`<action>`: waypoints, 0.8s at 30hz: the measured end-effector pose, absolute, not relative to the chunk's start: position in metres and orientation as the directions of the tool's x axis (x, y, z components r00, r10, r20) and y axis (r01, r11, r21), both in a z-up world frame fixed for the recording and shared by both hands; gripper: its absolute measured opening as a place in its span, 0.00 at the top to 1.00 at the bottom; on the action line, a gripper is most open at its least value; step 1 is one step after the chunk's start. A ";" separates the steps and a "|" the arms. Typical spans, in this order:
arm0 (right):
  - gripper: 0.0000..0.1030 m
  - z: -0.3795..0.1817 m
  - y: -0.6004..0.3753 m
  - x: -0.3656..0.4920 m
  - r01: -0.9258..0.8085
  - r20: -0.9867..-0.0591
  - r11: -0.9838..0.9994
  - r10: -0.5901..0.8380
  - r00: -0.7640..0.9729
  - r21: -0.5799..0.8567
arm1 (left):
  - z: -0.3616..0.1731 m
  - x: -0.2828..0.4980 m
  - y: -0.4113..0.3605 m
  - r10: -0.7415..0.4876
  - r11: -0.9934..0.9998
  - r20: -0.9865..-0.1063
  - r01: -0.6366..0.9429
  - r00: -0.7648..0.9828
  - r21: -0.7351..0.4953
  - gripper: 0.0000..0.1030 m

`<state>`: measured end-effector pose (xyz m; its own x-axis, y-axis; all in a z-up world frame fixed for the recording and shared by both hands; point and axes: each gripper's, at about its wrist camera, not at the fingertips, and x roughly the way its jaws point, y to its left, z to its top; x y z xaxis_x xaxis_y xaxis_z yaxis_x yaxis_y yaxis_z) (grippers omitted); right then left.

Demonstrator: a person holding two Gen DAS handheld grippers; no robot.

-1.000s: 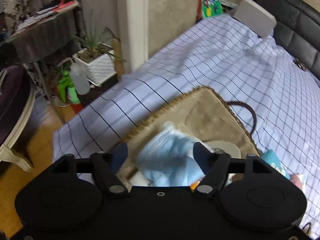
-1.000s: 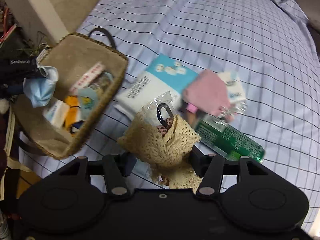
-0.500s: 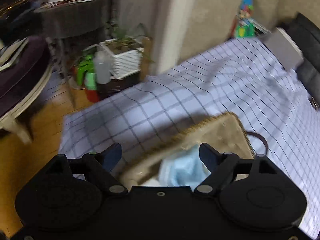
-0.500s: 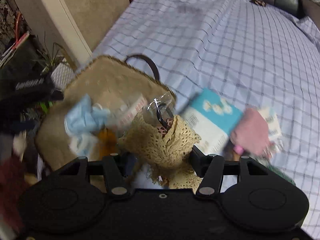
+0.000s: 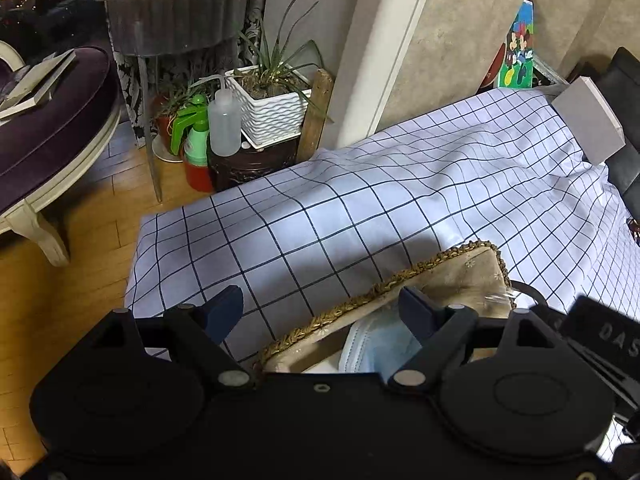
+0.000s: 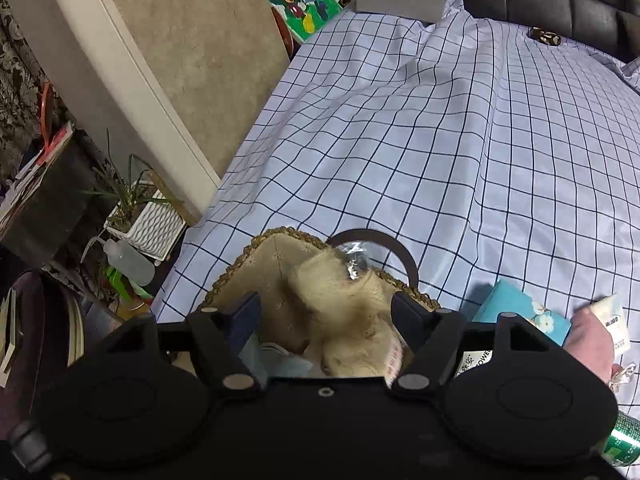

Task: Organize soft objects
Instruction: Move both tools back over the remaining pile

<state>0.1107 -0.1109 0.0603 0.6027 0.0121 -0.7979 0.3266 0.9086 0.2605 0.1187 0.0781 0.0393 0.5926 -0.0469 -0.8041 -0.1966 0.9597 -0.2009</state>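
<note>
The crocheted cream doily [image 6: 352,312], bundled with a clear plastic wrapper, is the soft item in hand.

Left wrist view: the left gripper [image 5: 320,316] has its fingers spread wide and empty, hovering over the near rim of the woven basket [image 5: 384,286] that sits on the checked bedsheet [image 5: 400,200]. Inside the basket, just under the right finger, lies a crumpled blue face mask [image 5: 376,350]. It looks feather-light and limp, so it should stay wherever it lands.

Right wrist view: the right gripper [image 6: 324,314] is above the same basket [image 6: 240,268], fingers parted, with the doily blurred between them. Whether the fingers grip it or it is dropping free, I cannot tell. The doily appears light, floppy and open-weave, likely to snag on the basket's braided edge; a pinch through the bunched middle would probably hold best, since the plastic would slip. To the right of the basket lie a teal tissue pack [image 6: 520,312] and a pink cloth [image 6: 592,344], and a green can [image 6: 624,440] is farther right.
</note>
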 end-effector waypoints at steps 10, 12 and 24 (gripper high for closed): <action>0.28 0.040 -0.162 0.047 0.417 -0.837 0.892 -0.086 0.541 0.178 | 0.044 0.110 0.059 -0.064 0.979 -0.788 -0.116 0.613 -0.169 0.22; 0.28 0.028 -0.180 0.025 0.453 -0.855 0.878 -0.110 0.506 0.155 | 0.044 0.106 0.053 -0.078 0.983 -0.785 -0.085 0.614 -0.164 0.22; 0.28 -0.038 -0.278 -0.086 0.711 -0.933 0.689 -0.147 0.328 0.141 | 0.041 0.069 -0.021 -0.187 0.975 -0.789 0.210 0.585 -0.076 0.21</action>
